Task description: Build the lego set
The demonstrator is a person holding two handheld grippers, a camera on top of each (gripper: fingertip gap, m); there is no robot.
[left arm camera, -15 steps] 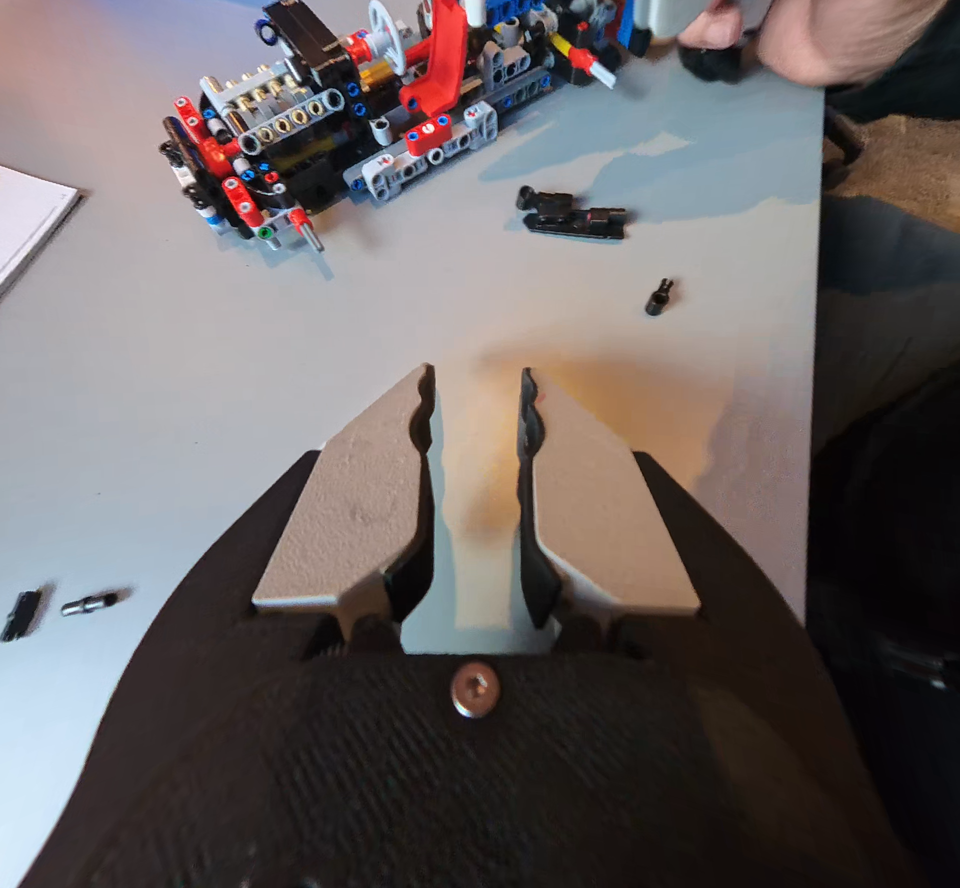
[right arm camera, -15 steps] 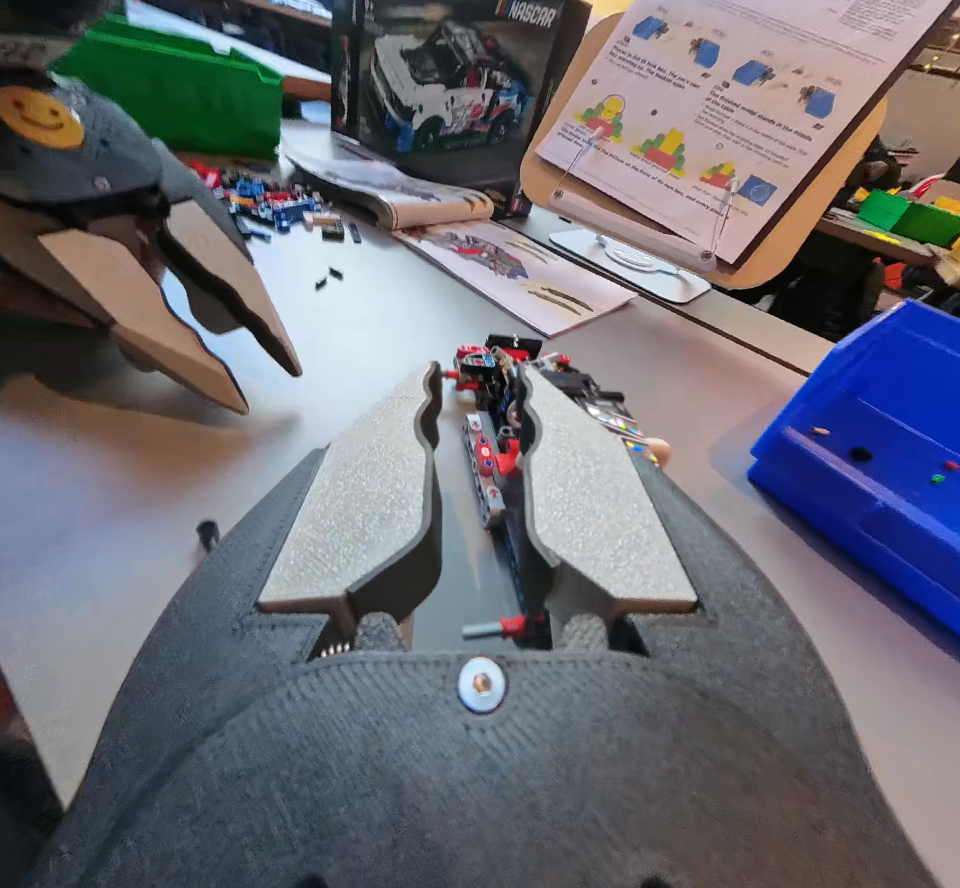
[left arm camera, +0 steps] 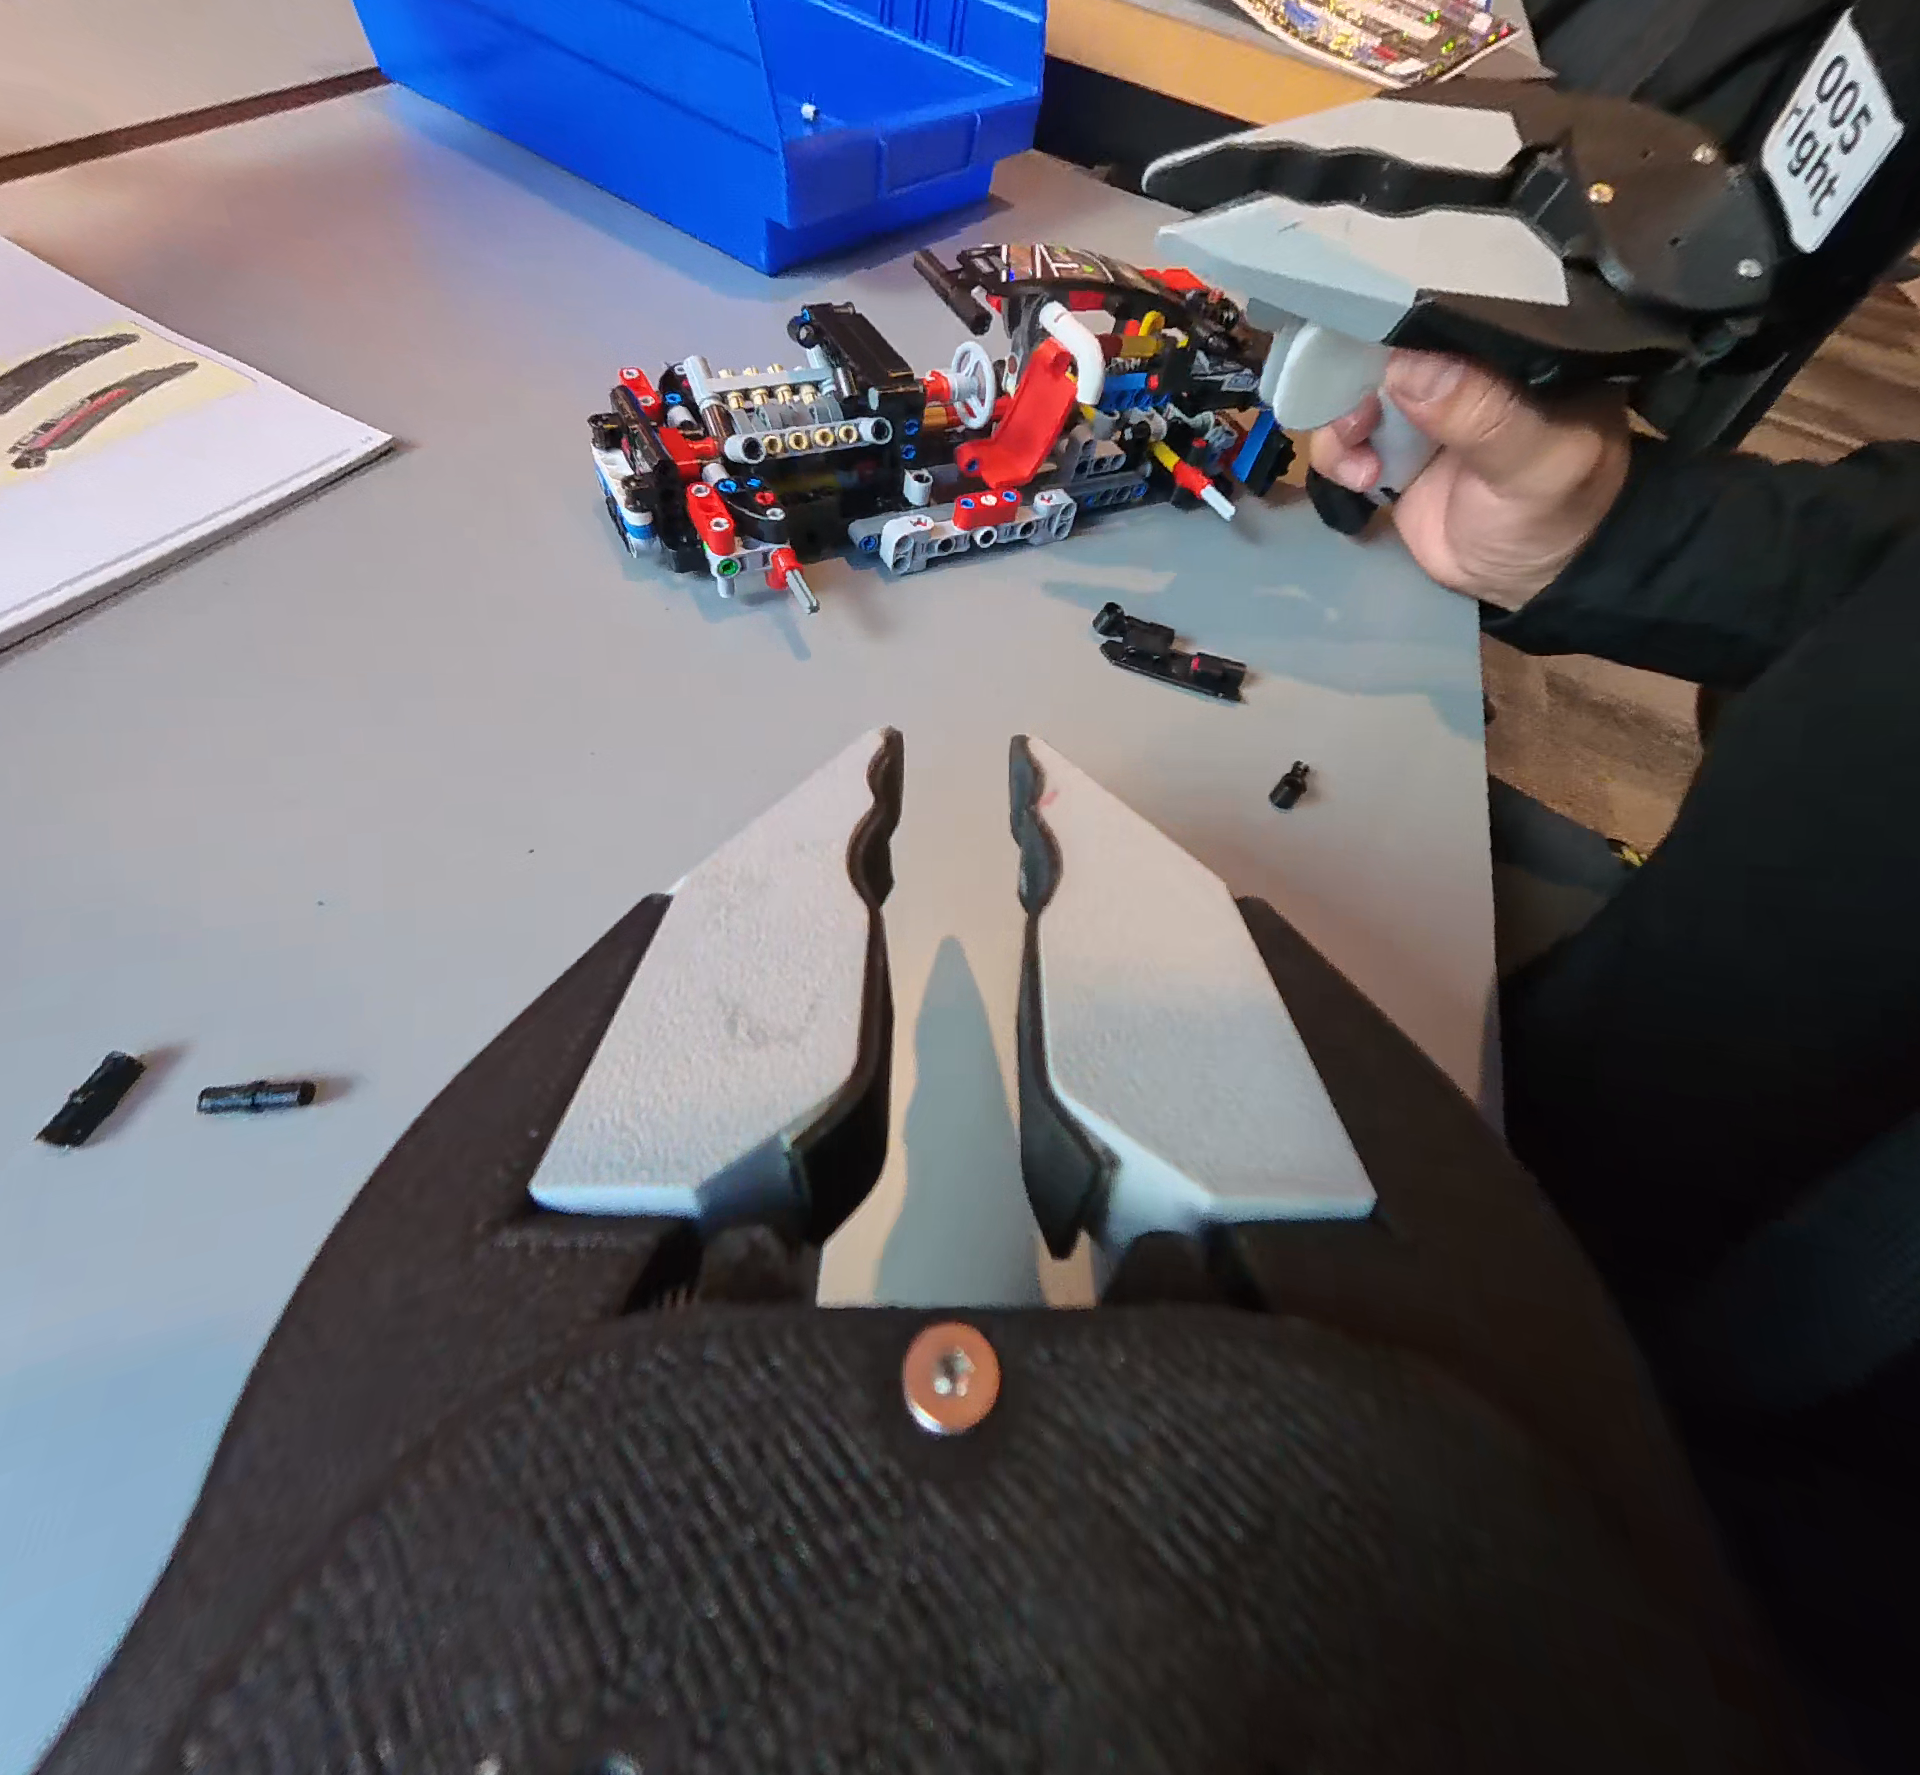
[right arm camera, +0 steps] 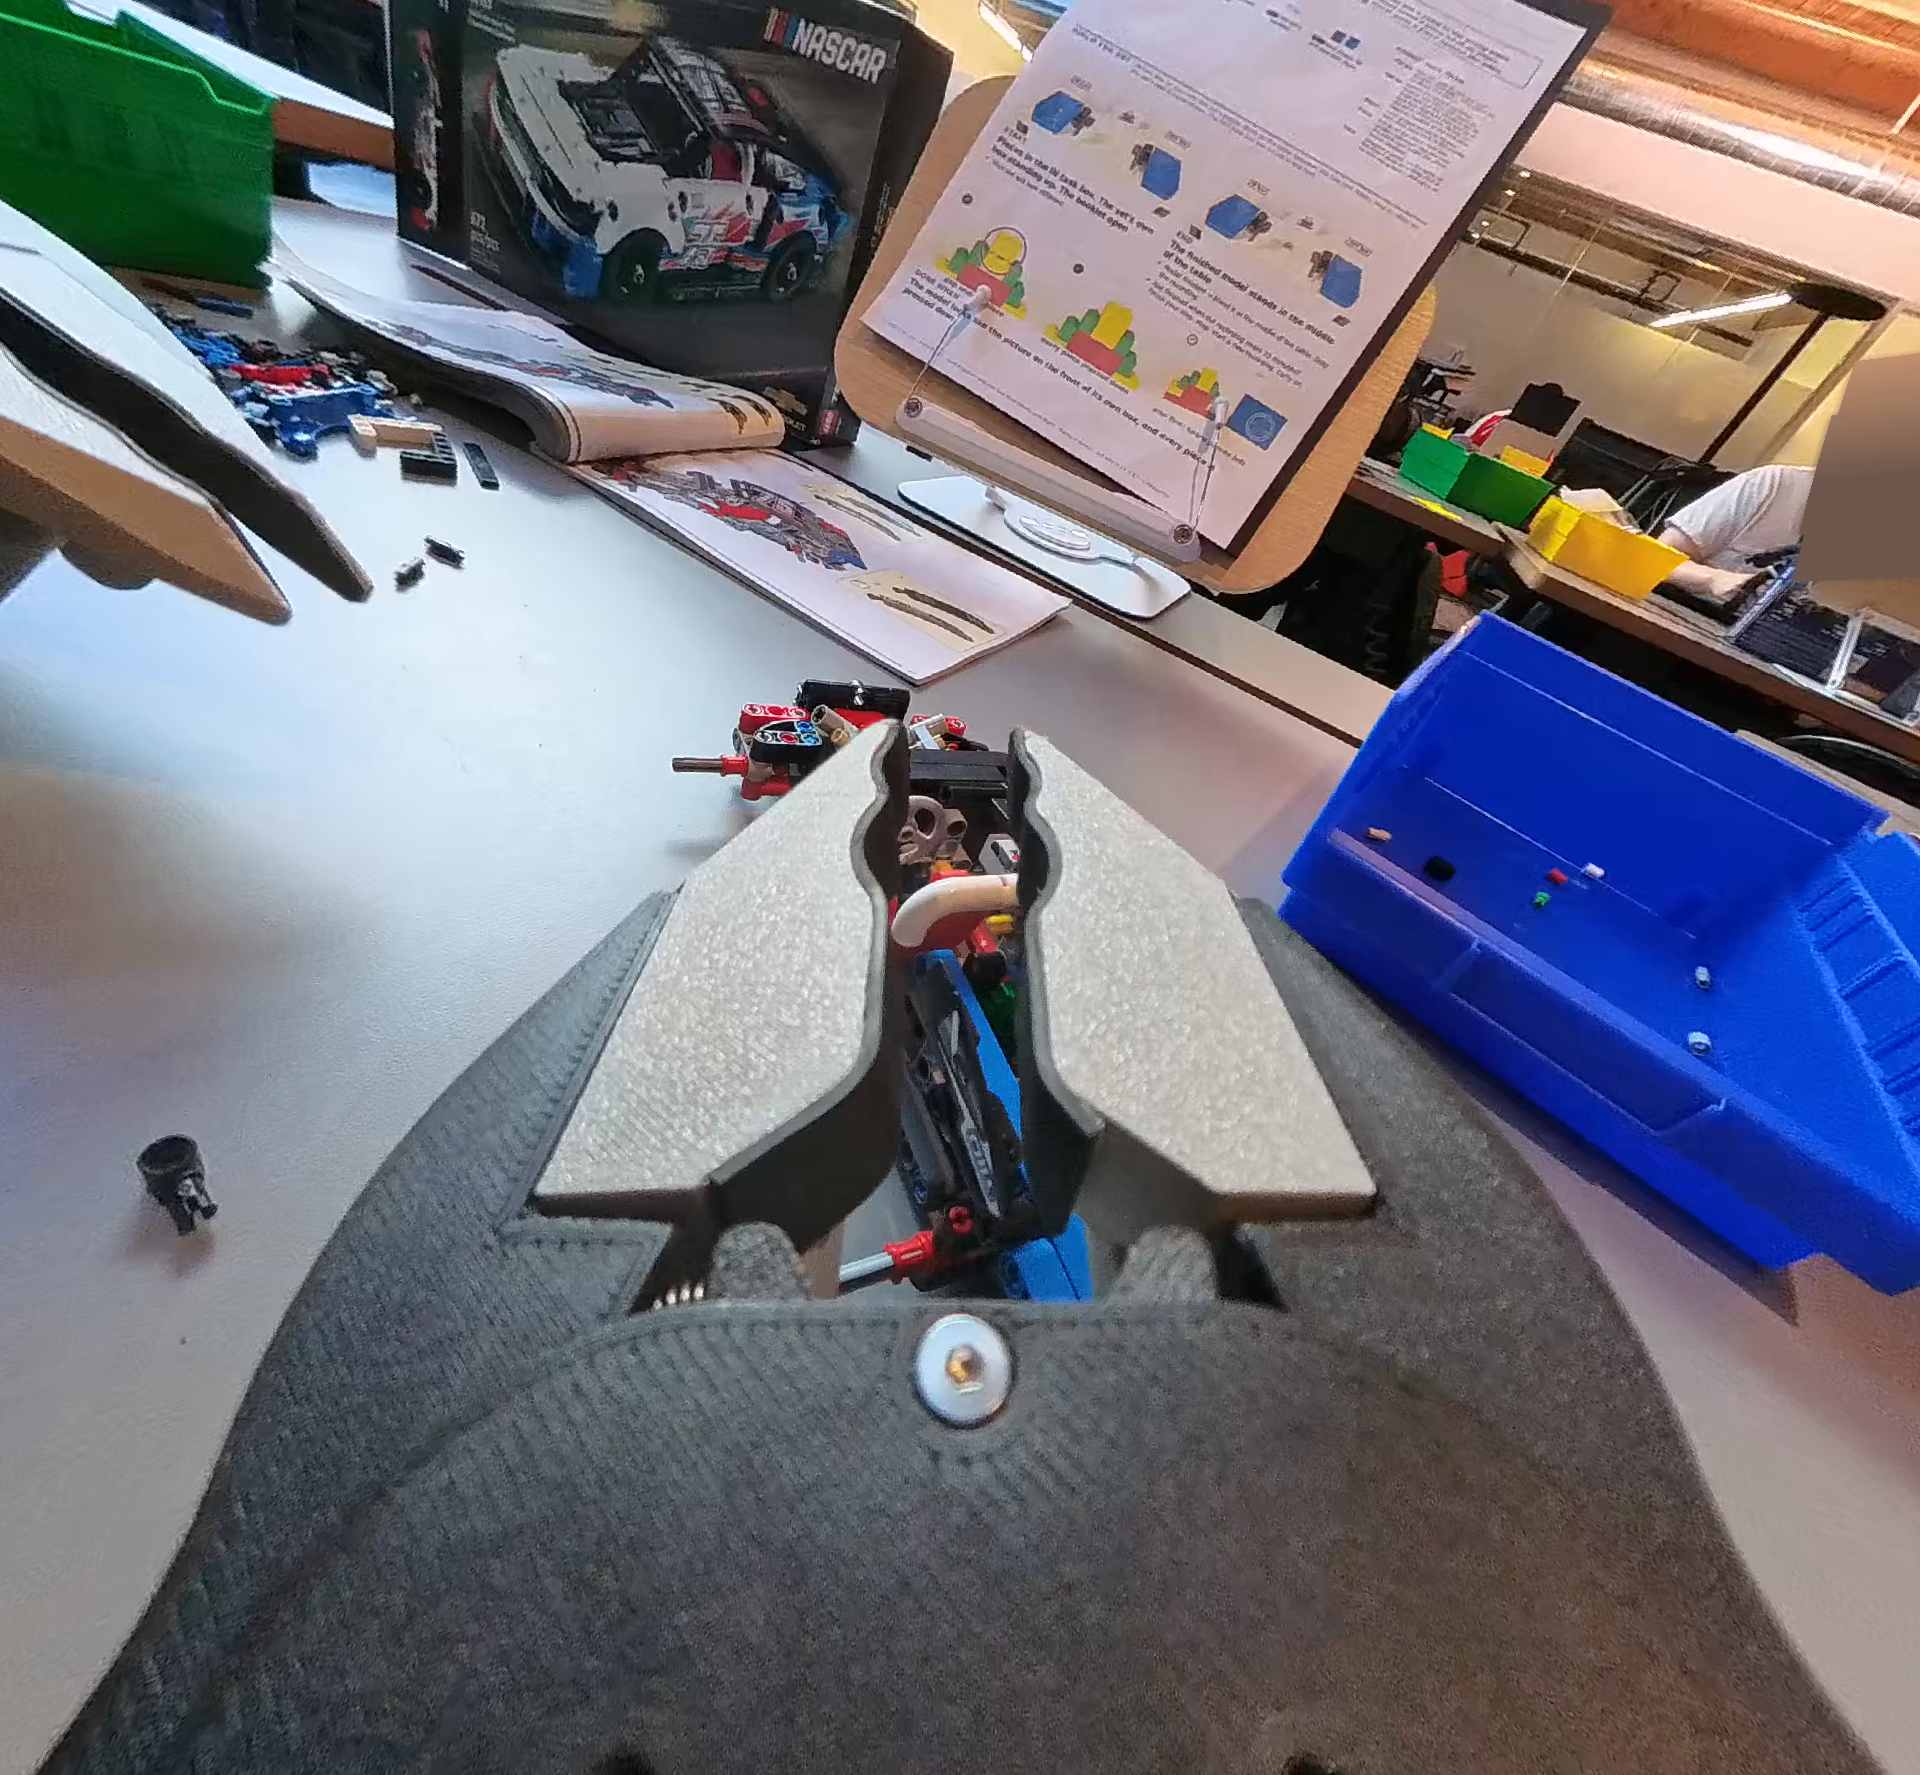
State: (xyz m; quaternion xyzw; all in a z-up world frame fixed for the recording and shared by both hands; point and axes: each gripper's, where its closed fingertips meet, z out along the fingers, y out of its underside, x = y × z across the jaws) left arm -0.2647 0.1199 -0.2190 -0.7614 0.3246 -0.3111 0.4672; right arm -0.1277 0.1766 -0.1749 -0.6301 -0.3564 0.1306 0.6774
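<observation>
The part-built lego car chassis (left arm camera: 914, 437), black, red and grey, lies on the grey table (left arm camera: 416, 790). My left gripper (left arm camera: 956, 754) is narrowly open and empty, above bare table in front of the chassis. My right gripper (right arm camera: 956, 749) is narrowly open and hovers over the rear end of the chassis (right arm camera: 945, 998), which shows through its gap. In the left wrist view the right gripper (left arm camera: 1155, 213) hangs just above the car's rear, held by a hand. The left gripper (right arm camera: 322, 601) shows at the far left of the right wrist view.
A small black sub-assembly (left arm camera: 1169, 650) and a black pin (left arm camera: 1288, 783) lie near the right table edge, and two black pins (left arm camera: 255, 1097) at left. A blue bin (left arm camera: 727, 42) stands behind the car. An open booklet (right arm camera: 810, 530), the set's box (right arm camera: 644, 167), a sheet stand (right arm camera: 1195, 250) and loose parts (right arm camera: 281, 375) lie beyond. About 15 centimeters separates my left fingertips from my right.
Both cameras have tilted up and drawn back a little, so the bin and the right gripper show more. The chassis and loose pieces have not moved. Both jaw gaps look unchanged.
</observation>
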